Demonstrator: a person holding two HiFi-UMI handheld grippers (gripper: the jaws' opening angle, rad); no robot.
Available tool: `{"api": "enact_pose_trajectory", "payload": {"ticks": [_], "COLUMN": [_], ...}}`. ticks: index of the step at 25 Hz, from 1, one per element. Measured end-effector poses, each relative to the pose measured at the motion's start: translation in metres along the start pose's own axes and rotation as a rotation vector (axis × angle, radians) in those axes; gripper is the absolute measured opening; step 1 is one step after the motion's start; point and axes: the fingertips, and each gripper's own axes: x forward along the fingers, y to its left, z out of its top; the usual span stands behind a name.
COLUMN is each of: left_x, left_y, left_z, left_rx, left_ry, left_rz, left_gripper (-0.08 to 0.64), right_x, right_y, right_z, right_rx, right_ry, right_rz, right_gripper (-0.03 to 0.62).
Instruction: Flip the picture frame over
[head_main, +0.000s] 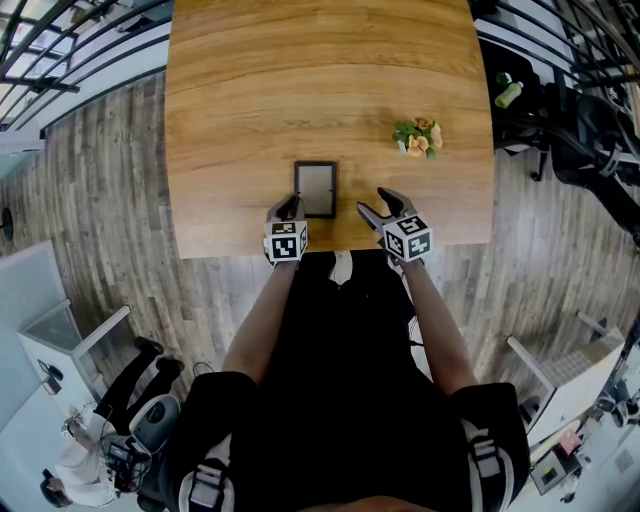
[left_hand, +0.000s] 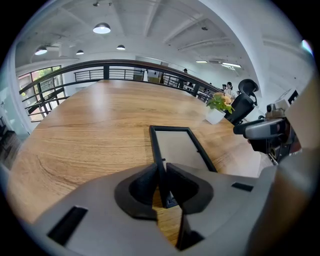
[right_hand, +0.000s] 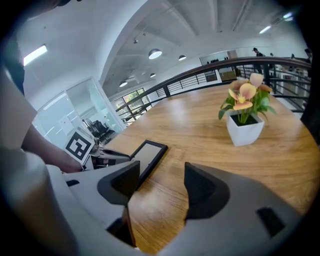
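A black picture frame (head_main: 315, 189) (right_hand: 145, 156) lies flat near the front edge of the wooden table (head_main: 300, 80), its pale panel facing up. My left gripper (head_main: 288, 208) is at the frame's near left corner. In the left gripper view the frame (left_hand: 181, 147) has its left rail pinched between the two pads of the gripper (left_hand: 161, 172). My right gripper (head_main: 375, 203) (right_hand: 162, 180) stands open over bare wood just right of the frame, with nothing between its jaws.
A small potted plant (head_main: 418, 137) (right_hand: 245, 117) in a white pot stands on the table to the right of and beyond the frame. The table's front edge runs just under both grippers. An office chair (head_main: 590, 130) and a green bottle (head_main: 508, 95) are off the table's right side.
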Motion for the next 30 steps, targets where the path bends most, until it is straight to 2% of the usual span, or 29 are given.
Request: {"api": "enact_pose_trajectory", "payload": {"ticks": [13,22,27,30], "left_x": [0.001,-0.005,-0.012,-0.016], "left_y": [0.003,-0.001,-0.001,0.000], "left_z": [0.004,0.009,0.011,0.015], "left_rx": [-0.165,-0.281,-0.330,-0.383], "left_ry": [-0.011,-0.035,-0.054,-0.073], "left_rz": [-0.013,-0.076,-0.107,-0.128], "left_gripper": [0.058,0.058,0.058,0.058], "right_x": [0.003,0.008,0.013,0.016], "right_y": [0.018,0.035,0.042,0.048], "right_z": [-0.007,-0.002,-0.004,-0.004], "right_rx": [-0.005,-0.020,0.032,0.098], "right_ry": [0.009,-0.005,-0.025,-0.039], "right_rz": [0.023,0.045,0.072,0.105], "right_gripper": [0.279,0.267,0.268,0.272]}}
